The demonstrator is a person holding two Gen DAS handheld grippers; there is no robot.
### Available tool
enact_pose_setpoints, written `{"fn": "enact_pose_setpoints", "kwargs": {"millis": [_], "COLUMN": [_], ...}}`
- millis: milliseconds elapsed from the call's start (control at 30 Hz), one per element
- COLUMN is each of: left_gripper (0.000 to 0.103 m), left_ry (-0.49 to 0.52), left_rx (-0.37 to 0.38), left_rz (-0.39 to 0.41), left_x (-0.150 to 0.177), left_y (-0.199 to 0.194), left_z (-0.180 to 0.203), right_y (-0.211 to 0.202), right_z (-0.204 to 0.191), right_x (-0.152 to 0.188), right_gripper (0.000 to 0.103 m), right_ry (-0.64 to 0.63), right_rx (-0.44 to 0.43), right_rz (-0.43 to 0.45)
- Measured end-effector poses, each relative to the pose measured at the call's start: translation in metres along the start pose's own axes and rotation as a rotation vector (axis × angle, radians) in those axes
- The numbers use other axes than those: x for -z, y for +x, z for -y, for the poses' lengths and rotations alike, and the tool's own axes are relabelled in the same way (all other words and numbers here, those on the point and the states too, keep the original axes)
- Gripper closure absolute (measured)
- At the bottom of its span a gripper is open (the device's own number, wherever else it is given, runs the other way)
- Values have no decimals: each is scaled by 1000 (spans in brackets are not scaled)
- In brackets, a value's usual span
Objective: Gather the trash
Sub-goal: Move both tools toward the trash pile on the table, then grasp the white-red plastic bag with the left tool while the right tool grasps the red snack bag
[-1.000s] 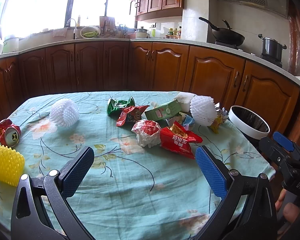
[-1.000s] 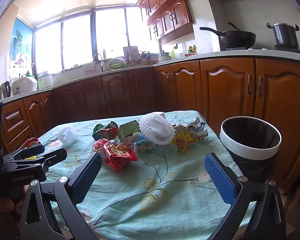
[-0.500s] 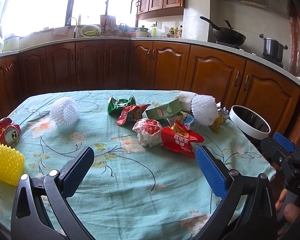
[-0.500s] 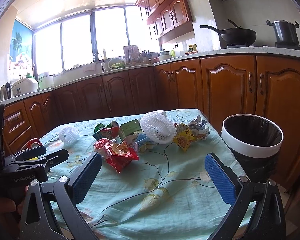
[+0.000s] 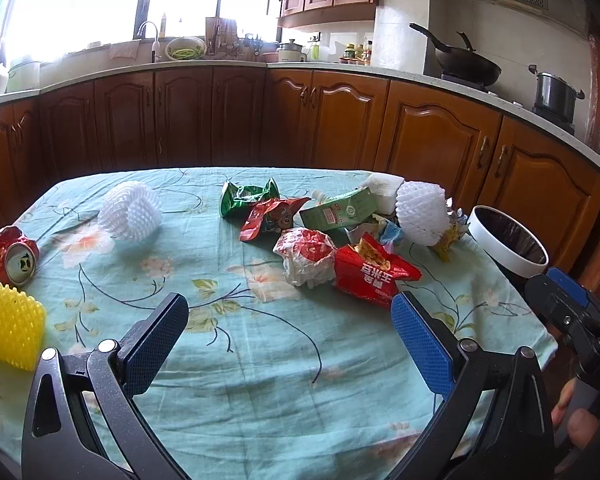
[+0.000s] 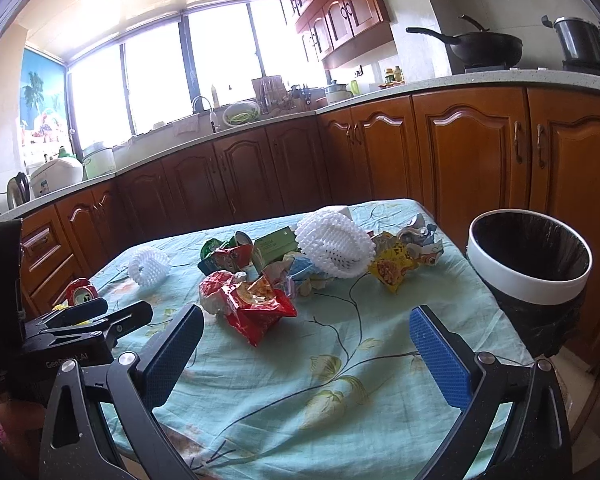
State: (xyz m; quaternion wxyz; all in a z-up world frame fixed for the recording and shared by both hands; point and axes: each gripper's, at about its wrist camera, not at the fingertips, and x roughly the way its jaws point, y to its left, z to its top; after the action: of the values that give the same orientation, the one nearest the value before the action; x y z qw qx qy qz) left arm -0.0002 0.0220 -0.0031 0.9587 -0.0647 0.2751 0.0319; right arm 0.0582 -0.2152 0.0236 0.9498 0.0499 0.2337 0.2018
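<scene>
1. The left wrist view looks forward between the wide-spread blue pads of the left tool (image 5: 286, 340), from the near edge of the cloth-covered counter (image 5: 260, 360), facing the kitchen cabinets and window.
2. The right wrist view sits lower and farther right, looking between the spread pads of the right tool (image 6: 306, 344) across the same cloth toward the window corner.
3. Both views share the wrapper pile, the red snack bag (image 5: 374, 272) (image 6: 256, 304), the white foam net (image 5: 420, 214) (image 6: 334, 242) and the trash bin (image 5: 508, 240) (image 6: 528, 264).
4. Each view catches the other tool at its frame edge.
</scene>
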Motion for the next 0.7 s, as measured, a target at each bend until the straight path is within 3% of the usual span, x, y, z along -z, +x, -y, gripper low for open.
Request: {"fn": "enact_pose_setpoints", "kwargs": {"millis": [67, 200, 300, 700], "left_gripper": [0, 11, 12, 13], "left_ry": [-4, -18, -44, -49], "left_rx": [-9, -18, 2, 67], "left_rz": [-9, -46, -75, -175], "left_x": [-3, -12, -19, -41], "left_y": [4, 17, 28, 79], "left_z": [-3, -11, -18, -19], "right_y": [8, 30, 48, 117], "right_z": [1, 7, 11, 27], "right_x": [-3, -8, -9, -2], "right_gripper": [2, 20, 32, 41], "right_ry": [37, 125, 161, 259], "right_rx": [-45, -115, -136, -188], "right_rz": [-14, -74, -125, -330]}}
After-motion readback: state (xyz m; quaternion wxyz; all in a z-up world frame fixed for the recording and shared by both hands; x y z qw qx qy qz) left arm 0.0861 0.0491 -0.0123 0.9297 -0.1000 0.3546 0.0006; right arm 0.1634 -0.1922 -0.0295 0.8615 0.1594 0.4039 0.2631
